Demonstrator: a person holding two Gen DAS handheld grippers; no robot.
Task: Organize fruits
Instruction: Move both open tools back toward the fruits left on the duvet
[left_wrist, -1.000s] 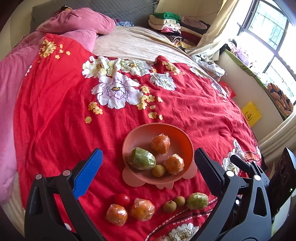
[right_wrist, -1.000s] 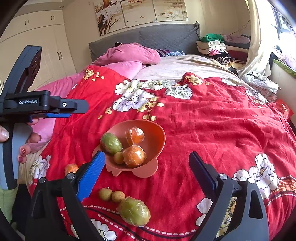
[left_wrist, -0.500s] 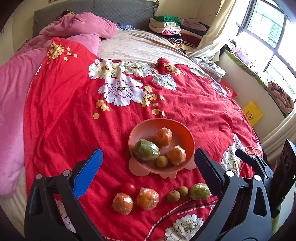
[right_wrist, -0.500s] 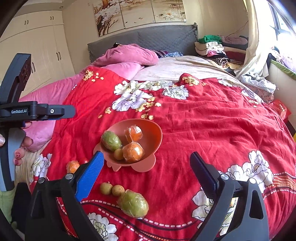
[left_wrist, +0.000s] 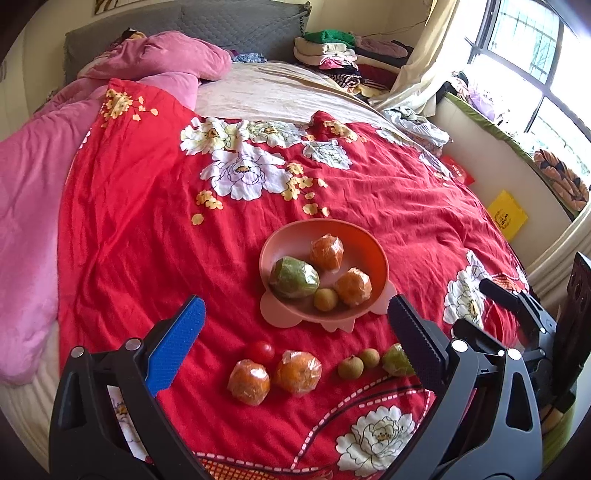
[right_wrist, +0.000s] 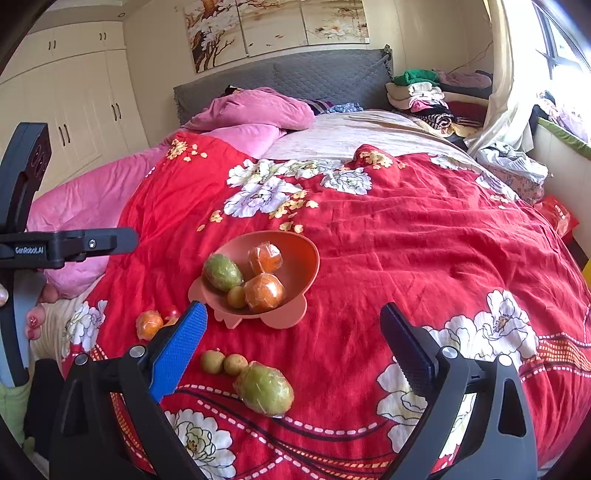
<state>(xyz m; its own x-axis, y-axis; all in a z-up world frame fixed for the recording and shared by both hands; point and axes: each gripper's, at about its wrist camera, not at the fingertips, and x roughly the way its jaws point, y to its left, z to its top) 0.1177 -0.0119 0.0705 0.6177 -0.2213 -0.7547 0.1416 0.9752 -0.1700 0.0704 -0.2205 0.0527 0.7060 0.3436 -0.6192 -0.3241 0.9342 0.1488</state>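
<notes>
Left gripper (left_wrist: 295, 317): I have its fingers spread wide, holding nothing, above the loose fruit.
Right gripper (right_wrist: 293, 321): I see its fingers wide apart too, empty, over the bedspread (right_wrist: 406, 240).
Bowl (left_wrist: 280, 240): pink, on the bed; it holds two wrapped oranges (left_wrist: 327, 252), a wrapped green fruit (left_wrist: 293, 277) and one small round fruit (left_wrist: 325, 299).
Loose fruit: in a row just in front of the bowl, a tomato (left_wrist: 260, 352), two more wrapped oranges (left_wrist: 298, 373), two small brown fruits (right_wrist: 223, 362) and a second green fruit (right_wrist: 265, 387).
</notes>
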